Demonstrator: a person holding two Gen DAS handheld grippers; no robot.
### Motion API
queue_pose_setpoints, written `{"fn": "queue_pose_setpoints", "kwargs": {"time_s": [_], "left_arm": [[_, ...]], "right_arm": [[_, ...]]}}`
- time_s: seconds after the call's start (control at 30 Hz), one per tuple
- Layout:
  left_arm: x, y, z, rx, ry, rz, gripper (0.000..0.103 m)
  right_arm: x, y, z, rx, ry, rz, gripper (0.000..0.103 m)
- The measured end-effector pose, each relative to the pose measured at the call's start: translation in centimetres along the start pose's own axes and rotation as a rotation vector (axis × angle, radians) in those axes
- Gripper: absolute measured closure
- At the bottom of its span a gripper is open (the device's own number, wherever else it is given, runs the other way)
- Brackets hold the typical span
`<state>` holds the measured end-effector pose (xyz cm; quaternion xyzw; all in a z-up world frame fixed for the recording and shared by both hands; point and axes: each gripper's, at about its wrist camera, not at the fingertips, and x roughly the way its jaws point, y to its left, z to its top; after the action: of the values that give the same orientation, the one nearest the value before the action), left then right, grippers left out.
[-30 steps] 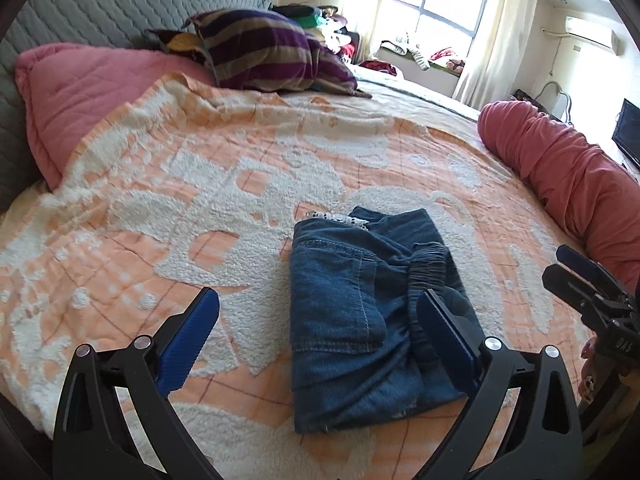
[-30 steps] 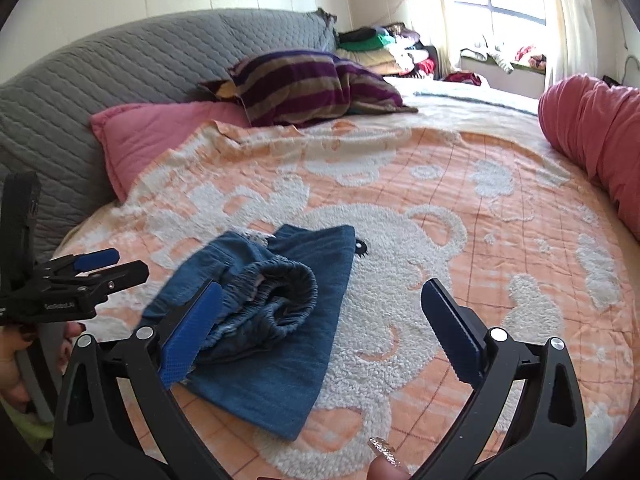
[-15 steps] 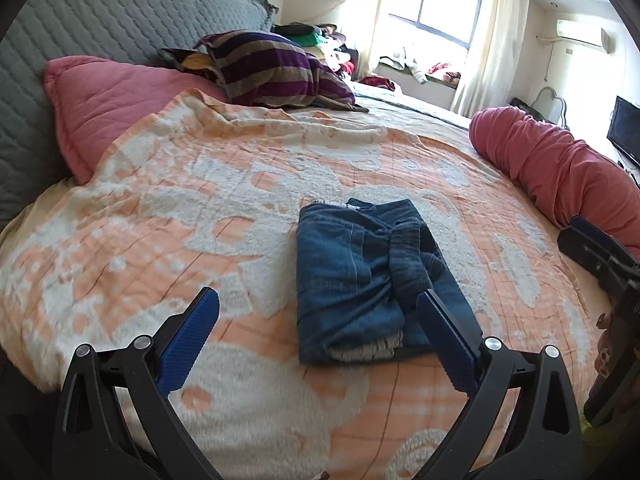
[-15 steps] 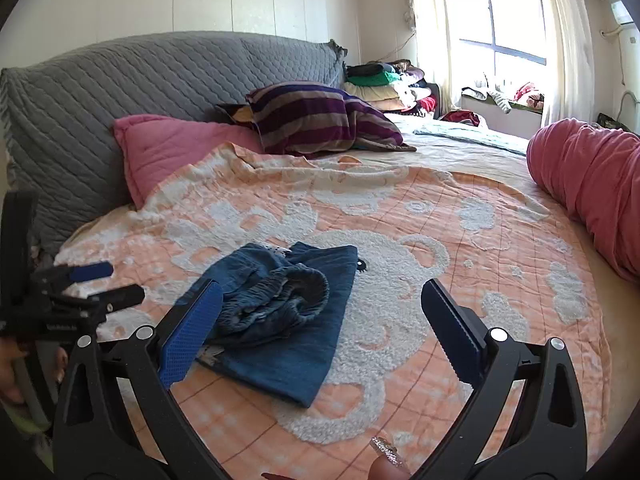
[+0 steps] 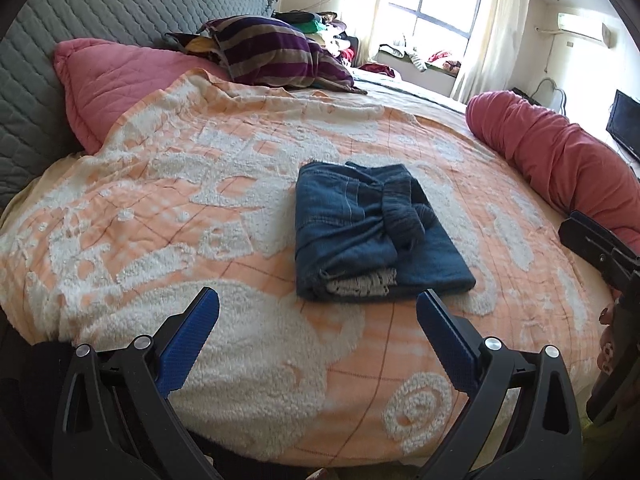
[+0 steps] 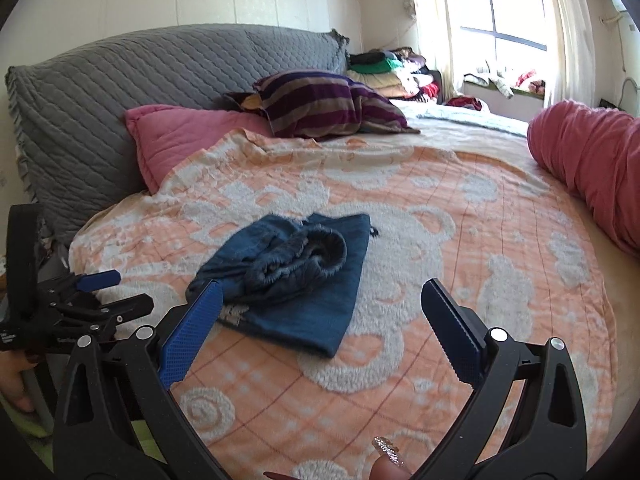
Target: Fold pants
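A pair of blue denim pants (image 5: 360, 232) lies folded into a small square bundle on the orange and white blanket (image 5: 200, 216), with its gathered waistband on top. In the right wrist view the same pants (image 6: 296, 276) rest just beyond my left blue pad. My left gripper (image 5: 318, 332) hangs open over the blanket's near edge, short of the bundle and touching nothing. My right gripper (image 6: 322, 320) is open too, with nothing between its fingers. Each gripper shows at the edge of the other's view.
A pink pillow (image 5: 120, 76) and a striped purple cushion (image 5: 272, 52) lie against the grey quilted headboard (image 5: 100, 4). A long red bolster (image 5: 560, 152) runs along the bed's right side. Piled clothes (image 6: 388, 72) sit near the window.
Both grippers have pulled back and up from the folded pants toward the bed's near edge. The bundle stays put and looks smaller and farther away.
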<state>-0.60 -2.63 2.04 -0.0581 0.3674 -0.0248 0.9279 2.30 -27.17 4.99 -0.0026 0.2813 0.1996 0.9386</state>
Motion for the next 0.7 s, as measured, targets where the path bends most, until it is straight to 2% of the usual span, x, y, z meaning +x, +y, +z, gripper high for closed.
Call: {"fn": "queue_pose_setpoints", "kwargs": {"time_s": [0.43, 0.7], "left_arm": [[1.0, 0.0, -1.2, -0.001, 0.053, 0.045, 0.004], [1.3, 0.0, -1.3, 0.002, 0.064, 0.045, 0.004]], "right_arm": [[2.3, -0.1, -3.8, 0.046, 0.134, -0.003, 0.009], [3.0, -0.4, -4.2, 0.063, 0.161, -0.011, 0.009]]}}
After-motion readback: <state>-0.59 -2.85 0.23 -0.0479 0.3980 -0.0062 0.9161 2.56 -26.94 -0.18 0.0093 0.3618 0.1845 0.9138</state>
